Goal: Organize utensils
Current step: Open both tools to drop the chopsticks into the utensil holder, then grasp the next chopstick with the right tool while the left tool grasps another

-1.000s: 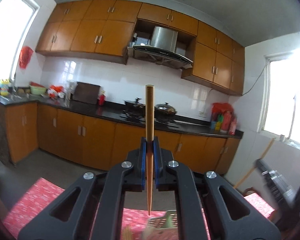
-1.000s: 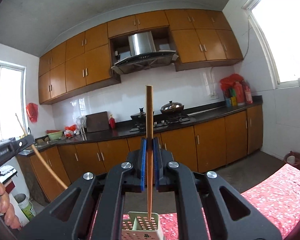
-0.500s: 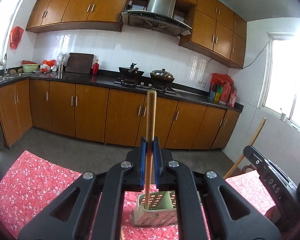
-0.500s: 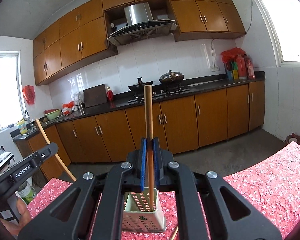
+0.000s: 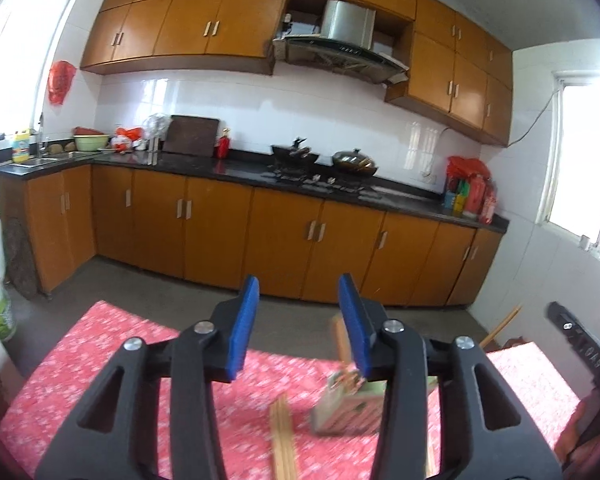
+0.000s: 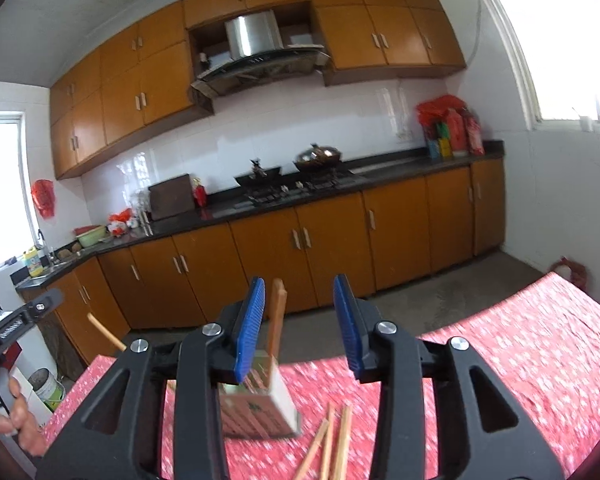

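Both grippers are over the bench (image 5: 112,344) with its red flowered cloth, and both sets of jaws are opening as we look. The left gripper (image 5: 298,320) has its blue fingers (image 5: 242,320) apart with nothing pressed between them. Just behind its right-hand finger a chopstick (image 5: 339,338) stands in the pale slotted holder (image 5: 342,408), which is blurred and partly hidden by that finger. Whether the stick touches the pad I cannot tell.

Over to the right gripper (image 6: 300,322): fingers apart here too. A chopstick (image 6: 277,320) rises from the holder (image 6: 260,410) in the gap, close beside the left-hand pad; it looks free of it, but I cannot be sure. The holder sits on the cloth beneath this gripper and looks tilted, though the blur makes that hard to judge.

Loose chopsticks (image 6: 332,444) lie flat on the cloth just beside the holder, seen also in the left view (image 5: 282,436).

At the far left of the right view, a hand (image 6: 18,420) holds the other gripper's black body (image 6: 18,322), with a chopstick (image 6: 106,334) slanting just beside it.
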Demonstrator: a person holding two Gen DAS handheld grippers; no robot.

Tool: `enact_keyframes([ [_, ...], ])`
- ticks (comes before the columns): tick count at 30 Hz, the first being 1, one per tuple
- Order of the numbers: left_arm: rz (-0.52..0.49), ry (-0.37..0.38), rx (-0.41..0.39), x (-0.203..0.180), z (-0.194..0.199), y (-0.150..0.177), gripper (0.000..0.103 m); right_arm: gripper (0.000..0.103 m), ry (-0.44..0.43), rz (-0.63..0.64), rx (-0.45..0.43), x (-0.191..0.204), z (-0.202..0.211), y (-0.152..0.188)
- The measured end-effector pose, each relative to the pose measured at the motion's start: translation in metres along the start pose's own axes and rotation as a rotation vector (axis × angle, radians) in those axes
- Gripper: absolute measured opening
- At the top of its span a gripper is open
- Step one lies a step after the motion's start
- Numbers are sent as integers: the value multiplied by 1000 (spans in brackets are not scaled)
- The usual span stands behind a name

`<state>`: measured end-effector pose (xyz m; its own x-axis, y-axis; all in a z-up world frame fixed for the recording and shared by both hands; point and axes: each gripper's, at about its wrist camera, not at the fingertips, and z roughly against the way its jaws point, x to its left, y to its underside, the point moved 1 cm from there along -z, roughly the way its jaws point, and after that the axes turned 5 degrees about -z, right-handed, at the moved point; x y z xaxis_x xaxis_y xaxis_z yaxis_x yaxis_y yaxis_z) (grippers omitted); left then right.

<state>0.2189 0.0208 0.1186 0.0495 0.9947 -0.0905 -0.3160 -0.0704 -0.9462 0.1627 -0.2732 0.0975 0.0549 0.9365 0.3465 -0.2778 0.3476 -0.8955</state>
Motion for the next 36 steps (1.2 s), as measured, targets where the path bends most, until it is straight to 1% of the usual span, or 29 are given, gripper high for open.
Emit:
enact_keyframes([
  [1, -7, -14, 17, 8, 5, 10, 49, 38, 11, -2, 15, -5, 0, 3],
  [3, -20, -42, 61, 20, 10, 29, 57, 38, 46, 4, 79, -18, 1, 21],
  [5, -32, -62, 127, 29, 8, 53, 57, 38, 69, 16, 177, -30, -6, 48],
  [6, -37, -68, 168, 34, 5, 68, 57, 36, 76, 18, 252, -38, -13, 70],
  [7, -40, -75, 205, 38, 3, 83, 57, 30, 75, 15, 296, -42, -16, 83],
  [8, -39, -78, 240, 42, 0, 96, 57, 27, 75, 10, 364, -47, -23, 102],
  [9, -34, -74, 286, 46, -4, 112, 57, 21, 71, 2, 432, -51, -29, 121],
  [10, -27, -66, 326, 49, -8, 125, 57, 18, 64, -6, 470, -50, -32, 133],
  [12, -12, -48, 387, 52, -12, 149, 56, 17, 57, -15, 553, -50, -38, 164],
  [14, -6, -36, 426, 51, -14, 167, 56, 15, 57, -7, 591, -48, -42, 178],
  [15, -4, -22, 451, 50, -14, 177, 55, 15, 57, -5, 604, -47, -45, 182],
  [19, -19, -1, 492, 43, -16, 202, 54, 15, 65, 5, 640, -44, -52, 197],
  [22, -25, 19, 509, 40, -16, 207, 51, 14, 78, 33, 641, -39, -54, 198],
  [24, -30, 38, 521, 35, -16, 209, 48, 8, 99, 46, 640, -40, -58, 200],
  [25, -32, 47, 525, 33, -18, 208, 47, 8, 118, 57, 631, -41, -59, 199],
  [27, -40, 69, 538, 28, -19, 211, 43, 8, 151, 55, 619, -46, -62, 200],
  [29, -45, 89, 553, 23, -22, 214, 38, 8, 184, 25, 607, -55, -63, 198],
  [31, -48, 111, 570, 17, -23, 218, 32, 8, 187, 6, 604, -61, -64, 197],
  [33, -57, 134, 587, 10, -24, 223, 24, 8, 187, 12, 602, -62, -63, 198],
  [36, -84, 148, 601, 2, -26, 228, 20, 8, 189, 22, 598, -64, -64, 199],
])
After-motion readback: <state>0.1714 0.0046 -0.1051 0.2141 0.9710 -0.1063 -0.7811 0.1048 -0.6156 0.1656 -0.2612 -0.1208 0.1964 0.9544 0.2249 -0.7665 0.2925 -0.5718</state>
